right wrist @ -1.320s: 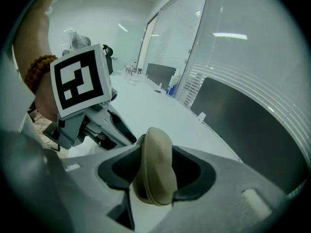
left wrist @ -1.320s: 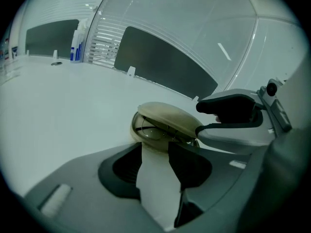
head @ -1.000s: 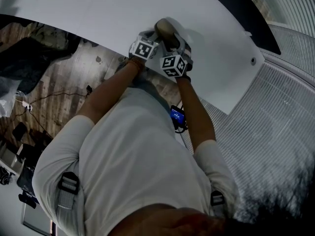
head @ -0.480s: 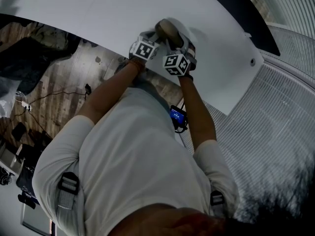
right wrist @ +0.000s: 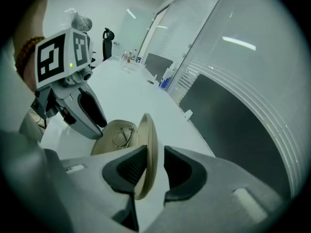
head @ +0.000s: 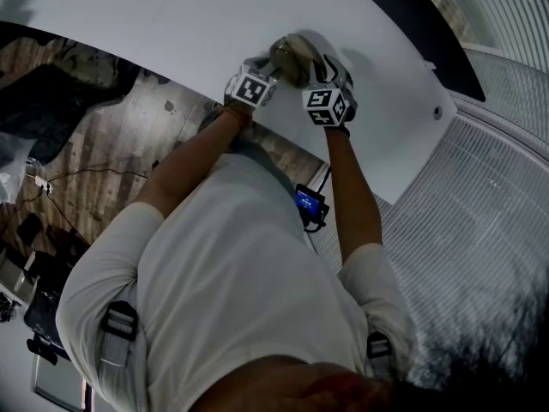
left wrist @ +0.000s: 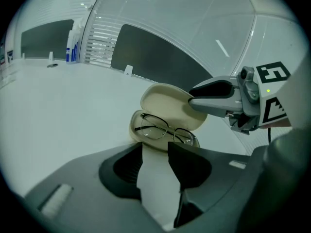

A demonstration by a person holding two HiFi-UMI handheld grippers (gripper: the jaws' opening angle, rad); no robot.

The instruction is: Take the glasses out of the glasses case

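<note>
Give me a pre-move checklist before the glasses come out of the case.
1. Lid open and standing up: ok.
2. Glasses lying in the case base, in plain view: ok.
3. Right claw clamped on the lid: not ok. Its jaws have just been closing round the lid, and a gap shows on one side.
4. Left claw steadying the case base: cannot tell.

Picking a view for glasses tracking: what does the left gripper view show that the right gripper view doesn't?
Left only: glasses face-on, both lenses clear; right claw at the lid. Right only: lid edge-on between the right claw's jaws, which have just been closing, with a gap on one side; left claw by the case. Both: open case, glasses inside, white table.
</note>
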